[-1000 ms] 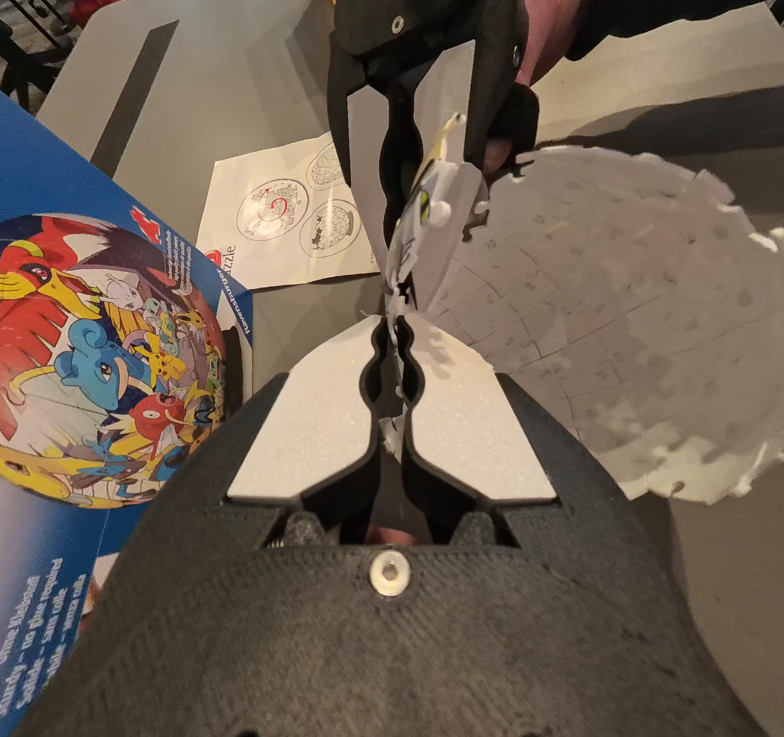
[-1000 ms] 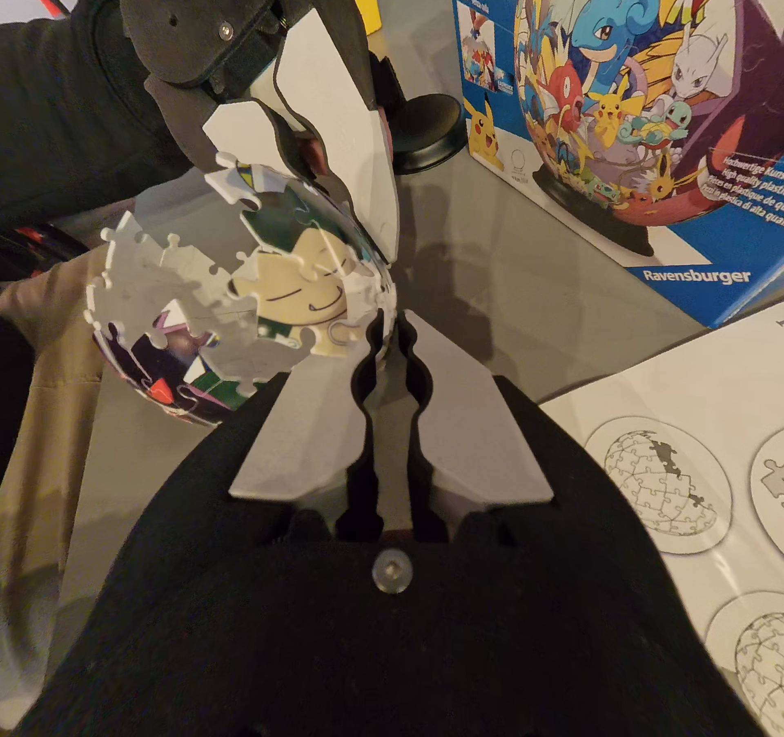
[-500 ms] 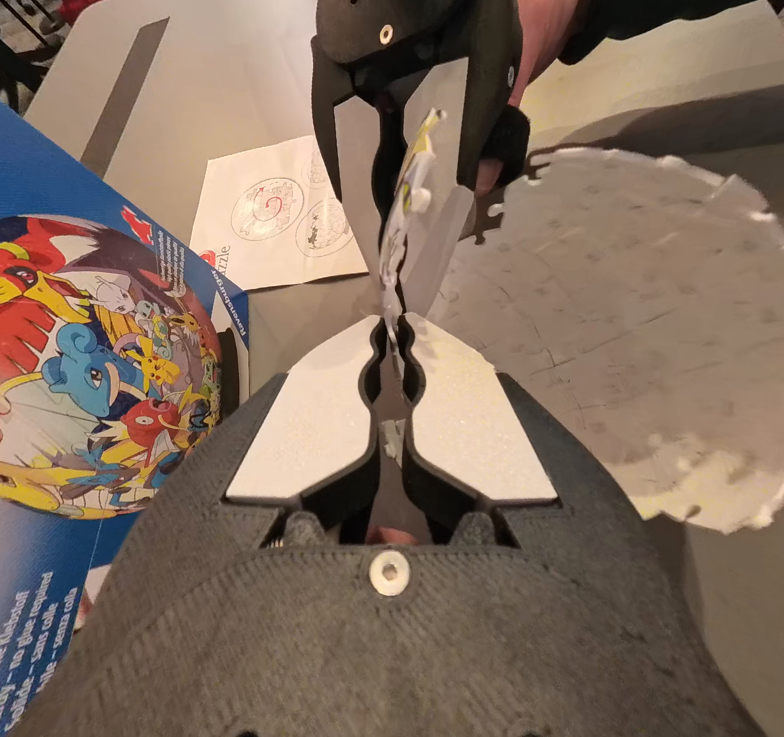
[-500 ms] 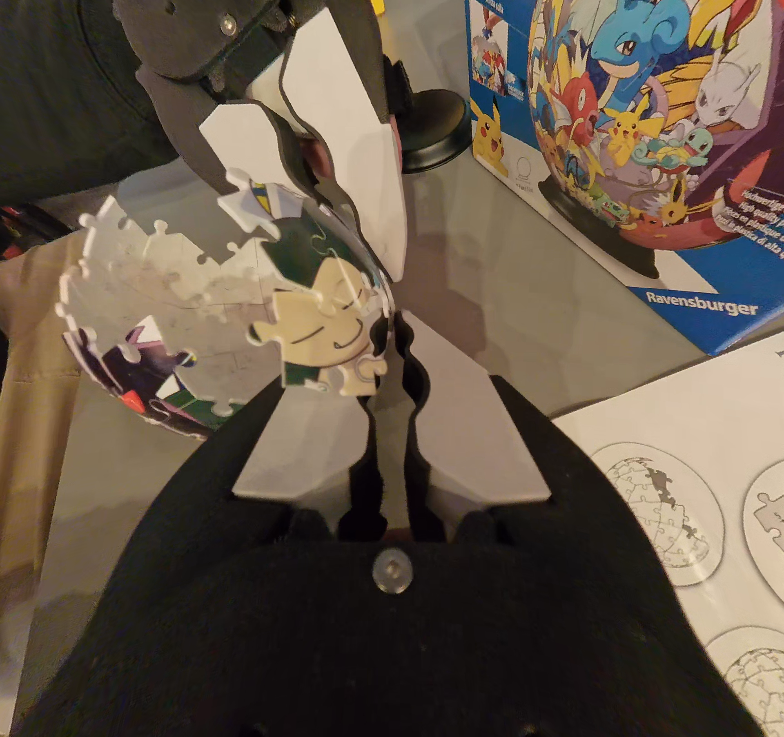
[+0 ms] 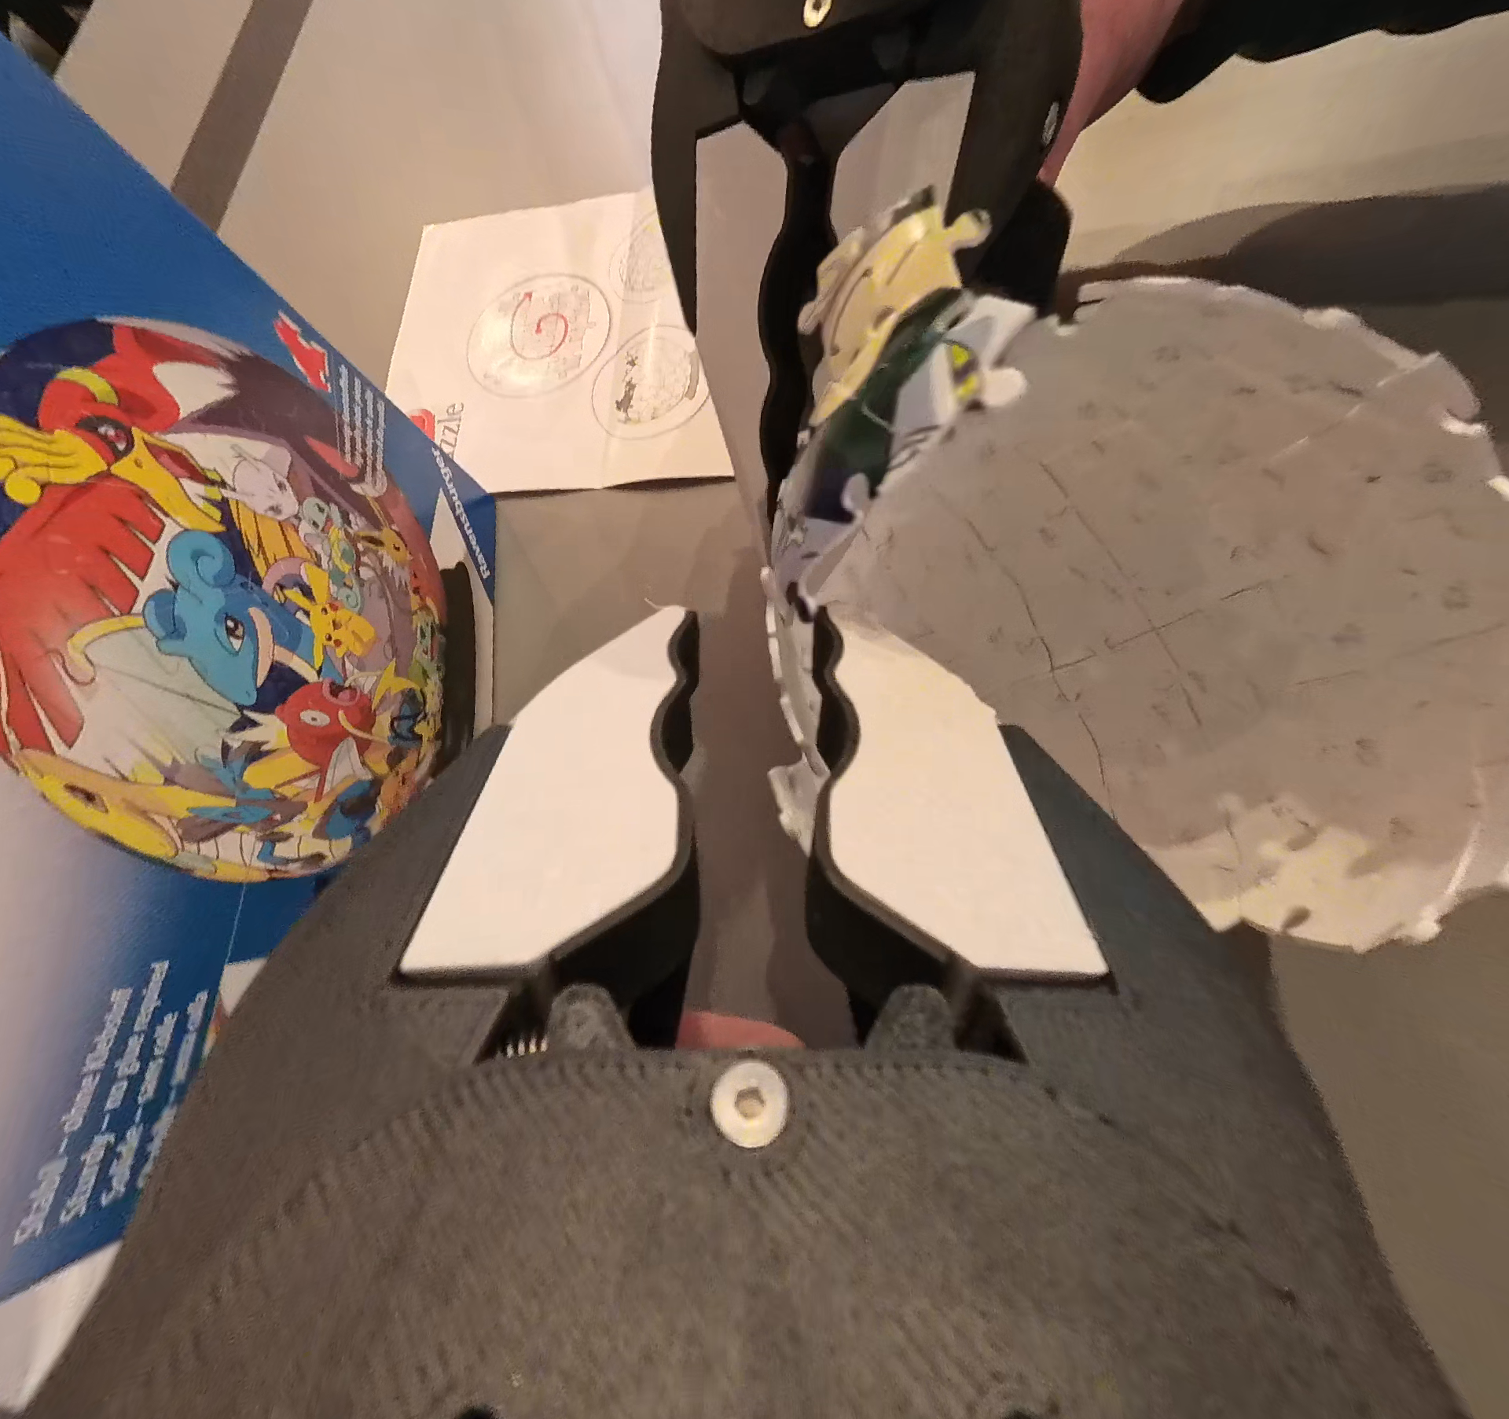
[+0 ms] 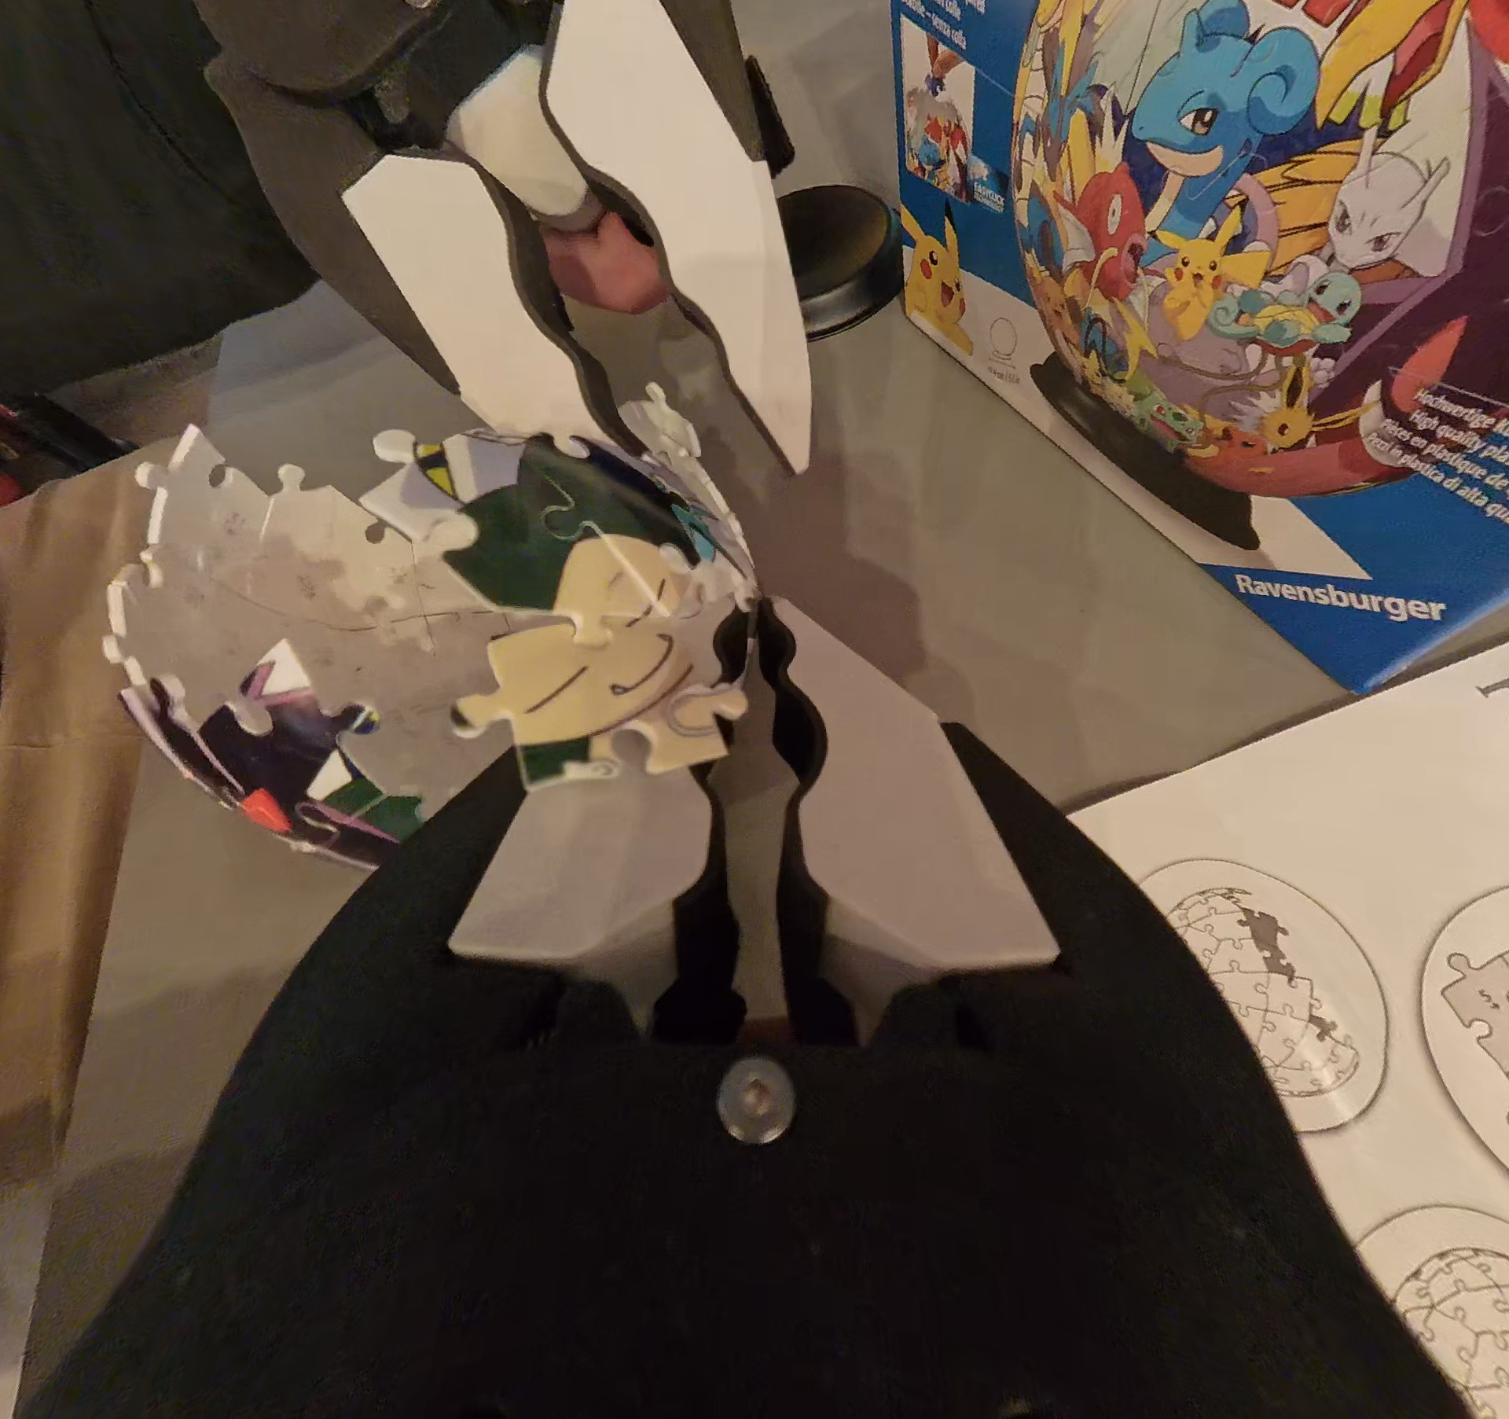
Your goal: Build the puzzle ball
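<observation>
The partly built puzzle ball (image 6: 327,604) is a half shell, white inside and printed outside, held above the grey table. In the left wrist view its white inside (image 5: 1184,604) faces me at the right. My right gripper (image 6: 755,616) is shut on the shell's rim beside a cream and green printed patch (image 6: 588,669). My left gripper (image 5: 755,620) is open, and the rim lies against the inner side of its right finger. In the right wrist view the left gripper (image 6: 710,453) hangs over the shell's far rim with its fingers apart.
The blue puzzle box (image 5: 204,563) stands at the left of the left wrist view and at the far right of the right wrist view (image 6: 1225,236). An instruction sheet (image 5: 555,367) lies on the table. A black round stand (image 6: 841,253) sits by the box. Brown paper (image 6: 57,645) lies left. Less than 4 cm separates the two grippers' tips.
My left gripper has opened and let go of the shell's rim. The shell, still held by the right gripper, has turned so that its printed side shows in the left wrist view.
</observation>
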Demonstrator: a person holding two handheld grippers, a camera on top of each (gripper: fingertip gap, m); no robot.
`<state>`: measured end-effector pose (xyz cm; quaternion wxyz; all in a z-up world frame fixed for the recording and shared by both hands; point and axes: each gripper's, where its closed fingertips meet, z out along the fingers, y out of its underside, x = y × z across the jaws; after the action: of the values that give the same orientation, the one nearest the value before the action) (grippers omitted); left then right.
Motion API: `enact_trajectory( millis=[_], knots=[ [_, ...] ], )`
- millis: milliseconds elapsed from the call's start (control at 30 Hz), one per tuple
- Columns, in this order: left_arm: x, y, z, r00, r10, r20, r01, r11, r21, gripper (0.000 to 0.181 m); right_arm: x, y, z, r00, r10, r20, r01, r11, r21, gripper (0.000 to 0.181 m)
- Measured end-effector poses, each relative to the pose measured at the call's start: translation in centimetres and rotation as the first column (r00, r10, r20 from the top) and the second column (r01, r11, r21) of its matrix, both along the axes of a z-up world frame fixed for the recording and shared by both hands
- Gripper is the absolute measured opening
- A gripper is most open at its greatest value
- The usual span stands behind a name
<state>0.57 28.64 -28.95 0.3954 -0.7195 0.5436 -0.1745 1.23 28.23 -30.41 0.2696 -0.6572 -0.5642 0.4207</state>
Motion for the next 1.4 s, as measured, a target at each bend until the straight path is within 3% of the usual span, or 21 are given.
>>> enact_trajectory(
  millis=[67, 400, 733, 1400],
  knots=[
    [-0.5, 0.0, -0.2, 0.999, 0.029, -0.016, -0.030, 0.999, -0.035, 0.036, 0.0, 0.0, 0.0, 1.000, -0.001, 0.004, 0.001, 1.000, 0.005, 0.000],
    [-1.7, -0.6, -1.9, 0.990, 0.097, -0.099, -0.111, 0.983, -0.149, 0.033, 0.0, 0.0, 0.1, 1.000, -0.007, 0.006, 0.006, 1.000, 0.016, 0.000],
    [-1.9, -0.8, -3.3, 0.981, 0.149, -0.122, -0.181, 0.930, -0.319, 0.010, 0.2, 0.2, 0.2, 1.000, -0.020, 0.020, 0.020, 0.999, 0.037, 0.001],
    [-1.7, -1.2, -3.1, 0.978, 0.140, -0.156, -0.194, 0.887, -0.419, 0.004, 0.3, 0.3, 0.2, 0.995, -0.030, 0.092, 0.019, 0.993, 0.121, 0.001]
  ],
)
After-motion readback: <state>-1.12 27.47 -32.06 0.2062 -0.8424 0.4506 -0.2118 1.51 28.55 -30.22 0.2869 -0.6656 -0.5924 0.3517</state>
